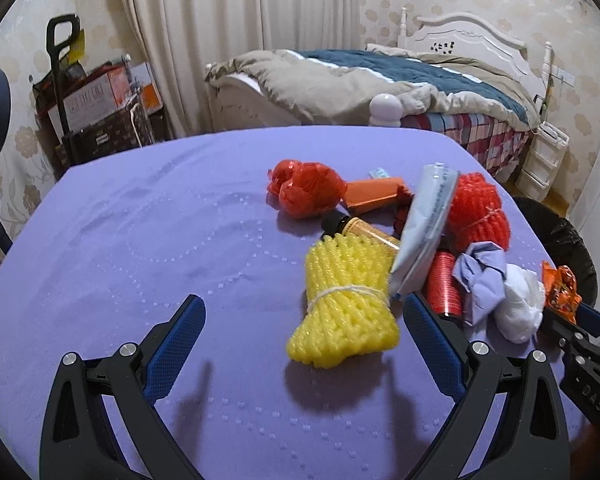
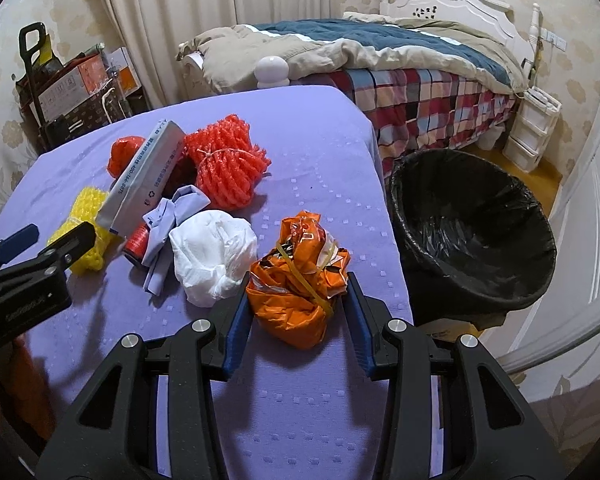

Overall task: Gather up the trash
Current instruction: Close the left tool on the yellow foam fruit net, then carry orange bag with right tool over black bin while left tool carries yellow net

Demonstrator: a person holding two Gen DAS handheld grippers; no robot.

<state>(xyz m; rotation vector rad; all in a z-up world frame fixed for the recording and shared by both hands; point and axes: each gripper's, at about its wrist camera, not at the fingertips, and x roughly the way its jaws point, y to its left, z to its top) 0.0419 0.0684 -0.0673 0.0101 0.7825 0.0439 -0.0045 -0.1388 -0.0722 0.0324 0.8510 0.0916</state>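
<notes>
Bin (image 2: pixel 472 216) only in right view

Orange crumpled wrapper bundle (image 2: pixel 298 286), tied with yellow band, near table edge, pinched between blue pads. Beside it, white plastic wad (image 2: pixel 212 254), lilac paper scrap (image 2: pixel 168 224), red can (image 2: pixel 138 242), grey pouch (image 2: pixel 144 178), yellow foam net (image 1: pixel 346 298), red foam net (image 2: pixel 226 162). Black-lined bin (image 2: pixel 474 226) just beside table, open.

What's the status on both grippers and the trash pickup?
Right gripper shut on crumpled orange wrapper bundle. Left gripper open around yellow foam net. Black-lined bin clear.
</notes>
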